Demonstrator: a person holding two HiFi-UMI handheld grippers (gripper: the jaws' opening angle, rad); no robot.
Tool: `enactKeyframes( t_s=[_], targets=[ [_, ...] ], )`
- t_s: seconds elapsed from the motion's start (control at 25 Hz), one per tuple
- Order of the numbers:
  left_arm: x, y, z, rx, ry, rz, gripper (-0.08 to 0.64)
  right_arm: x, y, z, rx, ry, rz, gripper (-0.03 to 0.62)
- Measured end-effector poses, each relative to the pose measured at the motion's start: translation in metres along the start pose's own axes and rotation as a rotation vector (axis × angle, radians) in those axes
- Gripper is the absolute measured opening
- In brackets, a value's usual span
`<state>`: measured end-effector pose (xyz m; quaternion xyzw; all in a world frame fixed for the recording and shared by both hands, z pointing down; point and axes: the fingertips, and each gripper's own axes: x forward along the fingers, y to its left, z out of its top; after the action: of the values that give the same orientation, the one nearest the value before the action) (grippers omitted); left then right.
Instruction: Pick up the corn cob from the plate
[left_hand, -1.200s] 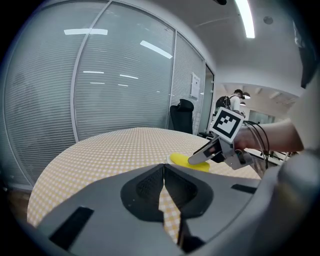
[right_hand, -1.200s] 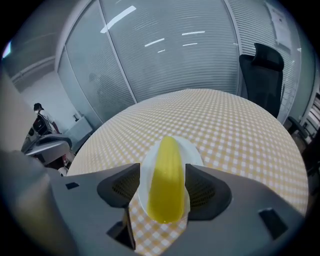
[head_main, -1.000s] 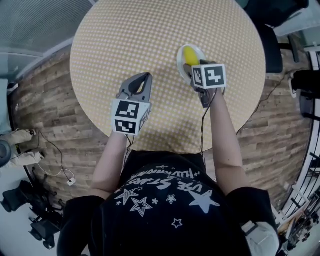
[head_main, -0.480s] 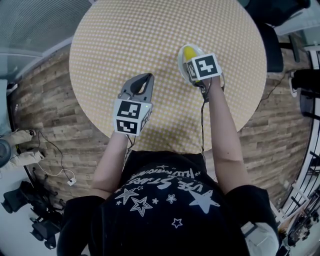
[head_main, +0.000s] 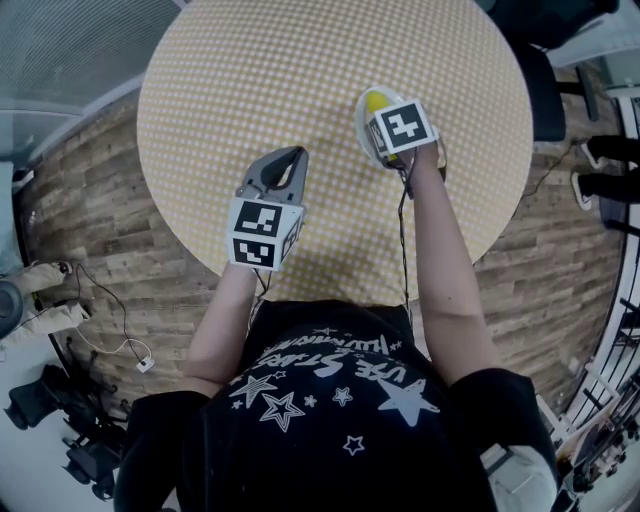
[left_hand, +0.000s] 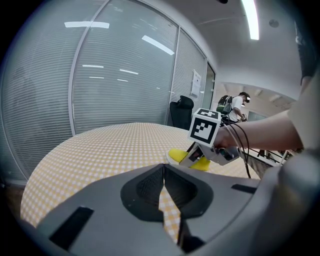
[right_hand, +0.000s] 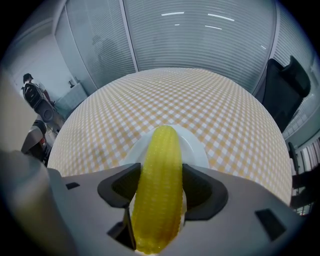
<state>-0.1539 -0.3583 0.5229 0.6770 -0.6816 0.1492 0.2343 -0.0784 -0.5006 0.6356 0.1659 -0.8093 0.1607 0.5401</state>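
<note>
The yellow corn cob (right_hand: 159, 185) lies lengthwise on a small white plate (right_hand: 197, 150) on the round checked table (head_main: 300, 70). My right gripper (right_hand: 160, 172) is down over the plate with a jaw pressed against each side of the cob, shut on it. From the head view only the cob's far tip (head_main: 376, 101) and the plate's rim (head_main: 360, 120) show past the gripper's marker cube. My left gripper (head_main: 285, 160) hovers over the table to the left of the plate, shut and empty; its jaws (left_hand: 164, 172) meet at the tips. The left gripper view shows the cob (left_hand: 180, 155) beside the right gripper.
Wooden floor surrounds the table. A dark office chair (head_main: 545, 90) stands at the table's right edge, and glass walls with blinds (right_hand: 200, 35) lie beyond. Cables (head_main: 110, 340) trail on the floor at left. People stand in the background (left_hand: 240, 107).
My right gripper has moved forward over the plate and covers more of the cob, its jaws now on both sides of it. The left gripper has stayed put.
</note>
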Motion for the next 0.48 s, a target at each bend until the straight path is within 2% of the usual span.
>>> enactKeyframes(
  t_s=[0.32,0.36,0.48],
  targets=[
    [-0.006,-0.003,0.000,0.004,-0.004,-0.012,0.008,-0.003,0.004,0.002,-0.035,-0.019,-0.007,0.258],
    [-0.007,-0.004,0.001,0.005,-0.008,-0.013,0.008,-0.005,0.002,0.002,-0.048,-0.018,-0.030,0.258],
    [-0.013,-0.003,0.002,0.007,-0.016,-0.012,0.008,-0.017,-0.015,-0.008,-0.073,0.007,-0.169,0.258]
  ],
)
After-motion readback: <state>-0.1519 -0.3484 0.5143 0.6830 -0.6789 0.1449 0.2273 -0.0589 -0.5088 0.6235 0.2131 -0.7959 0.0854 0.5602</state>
